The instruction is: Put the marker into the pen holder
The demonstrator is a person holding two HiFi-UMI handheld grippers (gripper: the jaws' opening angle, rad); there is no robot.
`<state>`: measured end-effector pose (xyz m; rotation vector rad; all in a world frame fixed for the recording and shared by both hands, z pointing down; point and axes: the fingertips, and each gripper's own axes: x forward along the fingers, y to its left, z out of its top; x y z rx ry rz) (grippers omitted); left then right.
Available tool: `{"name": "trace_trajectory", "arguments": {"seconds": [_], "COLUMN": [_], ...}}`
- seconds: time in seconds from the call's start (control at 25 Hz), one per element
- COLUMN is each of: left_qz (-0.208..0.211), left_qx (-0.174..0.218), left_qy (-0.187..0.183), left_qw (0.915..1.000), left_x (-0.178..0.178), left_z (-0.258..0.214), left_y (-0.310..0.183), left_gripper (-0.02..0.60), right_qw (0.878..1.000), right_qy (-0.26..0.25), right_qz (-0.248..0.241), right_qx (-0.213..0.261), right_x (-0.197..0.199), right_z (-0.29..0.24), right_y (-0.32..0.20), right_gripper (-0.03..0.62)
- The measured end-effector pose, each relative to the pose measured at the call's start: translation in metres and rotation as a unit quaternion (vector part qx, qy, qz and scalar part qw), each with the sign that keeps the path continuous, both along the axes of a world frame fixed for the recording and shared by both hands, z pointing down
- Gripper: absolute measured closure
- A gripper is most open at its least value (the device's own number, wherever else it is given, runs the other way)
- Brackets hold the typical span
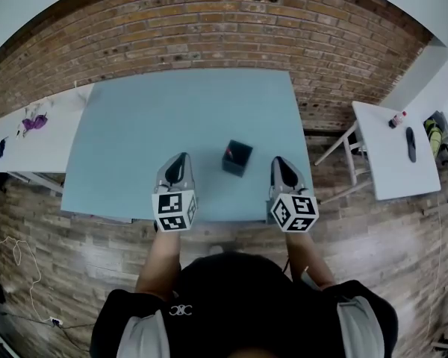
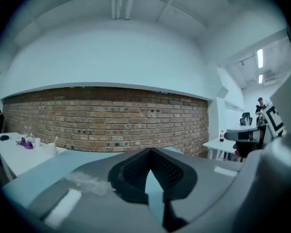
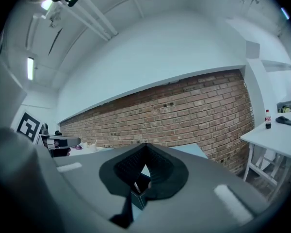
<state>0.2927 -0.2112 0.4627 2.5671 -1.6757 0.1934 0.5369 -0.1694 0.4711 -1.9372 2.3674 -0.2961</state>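
Left gripper and right gripper hover, jaws closed on nothing, the pen holder between and just ahead of them, marker apparently inside: task seemingly done, only a retreat left.

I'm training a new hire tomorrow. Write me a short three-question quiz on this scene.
1. True or false: the marker lies flat on the table, beside the pen holder.
2. What does the left gripper hold? A) the marker B) the pen holder C) nothing
3. Fill in: the jaws of the right gripper are ____.
Key: 1 false, it stands inside the pen holder; 2 C; 3 shut.
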Motion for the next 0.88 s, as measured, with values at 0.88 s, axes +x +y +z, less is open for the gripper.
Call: {"name": "trace_trajectory", "arguments": {"seconds": [0.88], "left_qz": [0.039], "left_qx": [-0.014], "left_qy": [-0.081], "left_qw": [0.9959], "left_x": [0.020], "left_z": [0.032], "left_y": [0.005], "left_gripper": [0.578], "right_qw": [0.998], "right_qy": [0.053], "right_qz": [0.001], "right_qx": [-0.019], "right_x": [-0.007], "right_z": [0.013], "right_y": [0.014], "right_gripper": [0.589]}}
